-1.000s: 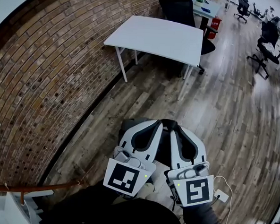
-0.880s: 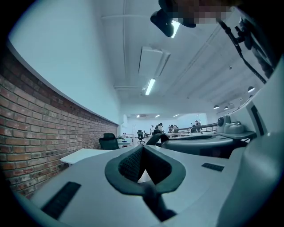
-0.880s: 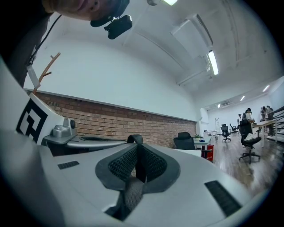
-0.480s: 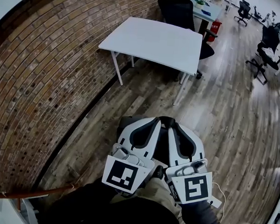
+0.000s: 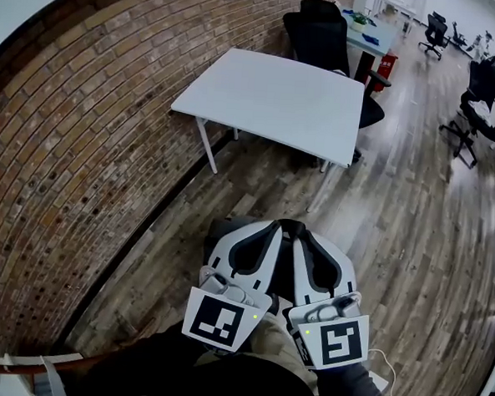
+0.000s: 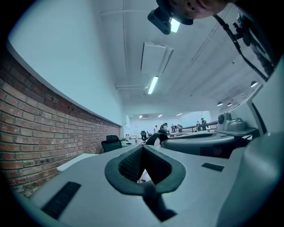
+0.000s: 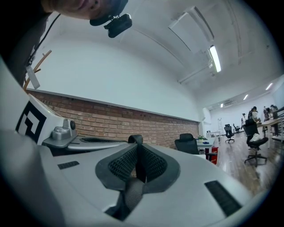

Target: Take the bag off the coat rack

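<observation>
Right gripper view: the right gripper (image 7: 137,150) has its ribbed dark pads closed to a narrow slit on a black webbing strap (image 7: 132,195), which leaves the pads towards the camera and loops up again past the jaw tips. Left gripper view: the left gripper (image 6: 143,153) is likewise closed, with the same strap (image 6: 153,201) running out from between its pads. Head view: both grippers lie side by side and level, left gripper (image 5: 275,226) and right gripper (image 5: 304,230) almost touching at their tips, where the strap (image 5: 292,227) arches across them; each carries its marker cube at the near end.

A rounded grey bag body (image 5: 218,231) shows just beneath the left gripper's jaws, partly hidden by them, so the bag hangs from the held strap, well apart from the brown wooden coat rack (image 5: 20,362) at the lower left edge.

Beyond the grippers a square white table (image 5: 279,94) stands on a wooden plank floor (image 5: 413,228) beside a red-brick wall (image 5: 84,141). A black office chair (image 5: 324,39) stands behind the table.
</observation>
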Motion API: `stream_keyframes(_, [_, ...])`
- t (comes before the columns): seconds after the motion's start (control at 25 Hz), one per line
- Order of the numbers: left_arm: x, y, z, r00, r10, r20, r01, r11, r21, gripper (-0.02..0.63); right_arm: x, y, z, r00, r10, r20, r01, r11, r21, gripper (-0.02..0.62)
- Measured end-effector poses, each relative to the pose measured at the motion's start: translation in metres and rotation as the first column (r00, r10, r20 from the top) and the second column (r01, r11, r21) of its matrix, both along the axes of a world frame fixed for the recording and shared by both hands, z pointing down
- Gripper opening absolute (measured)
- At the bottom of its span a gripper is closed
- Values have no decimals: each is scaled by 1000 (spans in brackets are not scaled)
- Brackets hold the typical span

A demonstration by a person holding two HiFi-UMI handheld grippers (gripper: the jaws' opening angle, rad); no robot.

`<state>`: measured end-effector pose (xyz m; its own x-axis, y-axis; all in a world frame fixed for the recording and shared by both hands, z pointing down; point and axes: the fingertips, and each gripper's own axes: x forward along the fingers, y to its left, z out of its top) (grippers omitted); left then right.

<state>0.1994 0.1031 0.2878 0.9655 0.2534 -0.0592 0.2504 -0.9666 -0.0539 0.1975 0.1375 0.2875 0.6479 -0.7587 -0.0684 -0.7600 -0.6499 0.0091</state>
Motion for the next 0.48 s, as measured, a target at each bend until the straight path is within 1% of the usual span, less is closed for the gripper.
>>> stream_keyframes(0.2, [40, -14, 3, 1000, -9, 12, 10, 1000, -16, 6, 40, -14, 3, 1000, -8, 13, 8, 1000, -21, 32])
stream_keyframes(0.32, [63, -23, 5, 1000, -17, 23, 18, 1000, -12, 6, 63, -23, 4, 1000, -14, 27, 14, 1000, -27, 32])
stream_keyframes(0.48, [93, -34, 4, 999, -40, 33, 41, 999, -15, 6, 92, -34, 5, 998, -47, 36, 48, 999, -16, 32])
